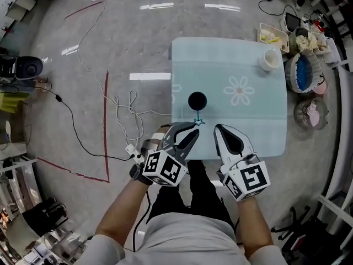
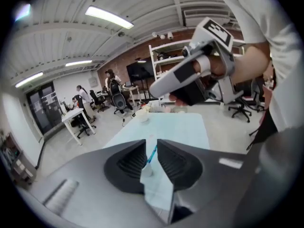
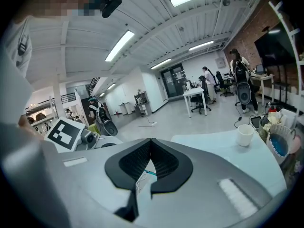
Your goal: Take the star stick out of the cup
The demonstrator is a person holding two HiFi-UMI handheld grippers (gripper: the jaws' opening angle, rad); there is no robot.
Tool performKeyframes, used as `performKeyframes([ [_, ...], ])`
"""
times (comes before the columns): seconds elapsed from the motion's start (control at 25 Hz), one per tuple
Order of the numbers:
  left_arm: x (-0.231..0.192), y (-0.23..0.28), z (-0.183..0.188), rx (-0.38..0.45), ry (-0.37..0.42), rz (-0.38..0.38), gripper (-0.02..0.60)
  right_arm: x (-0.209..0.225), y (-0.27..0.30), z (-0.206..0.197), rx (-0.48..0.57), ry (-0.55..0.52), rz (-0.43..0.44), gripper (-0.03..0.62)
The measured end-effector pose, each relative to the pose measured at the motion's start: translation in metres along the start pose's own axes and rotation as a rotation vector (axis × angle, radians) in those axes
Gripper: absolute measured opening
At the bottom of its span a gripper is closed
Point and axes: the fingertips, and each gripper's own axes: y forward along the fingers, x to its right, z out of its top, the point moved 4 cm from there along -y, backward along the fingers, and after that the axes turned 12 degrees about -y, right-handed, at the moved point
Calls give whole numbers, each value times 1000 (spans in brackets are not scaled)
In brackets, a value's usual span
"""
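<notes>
At the near edge of the pale blue-green table with daisy prints, the thin teal star stick shows its star just at 6 o'clock from the round black cup, apart from the rim and touching the tips of the left gripper. In the left gripper view the left gripper has its jaws drawn nearly together with only a narrow slot between them. The star stick crosses that slot on a slant, its long axis running from about 7 o'clock up to 1 o'clock. I judge it clamped there, and the stick looks clear of the cup's mouth, though its lower end is hard to make out.

The right gripper sits just beside, at 3 o'clock from the left one's tips. In its own view the right gripper has its jaws pressed together on nothing.

The black cup lies at 12 o'clock from the left jaws, so any lift should draw back toward 6 o'clock and away from the rim. A small white cup stands well apart near the table's far corner at 1 o'clock, with cluttered baskets beyond the edge at 3 o'clock. Nothing stands in the way.
</notes>
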Motion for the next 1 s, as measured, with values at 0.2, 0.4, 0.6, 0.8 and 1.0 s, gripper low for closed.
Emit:
performKeyframes([
  [0.2,2,14,-12,-59,160,14,37,1,5,-6,-11,5,3,11],
  [0.4,4,23,-19,-92,242,17,40,5,3,-11,-21,13,-5,11],
  [0.6,6,33,-27,-110,276,17,40,5,6,-21,-30,22,-11,11],
  [0.8,7,43,-32,-127,307,24,38,6,11,-31,-42,34,-10,11],
  [1.0,3,46,-32,-133,301,60,37,5,10,-28,-41,24,-4,11],
])
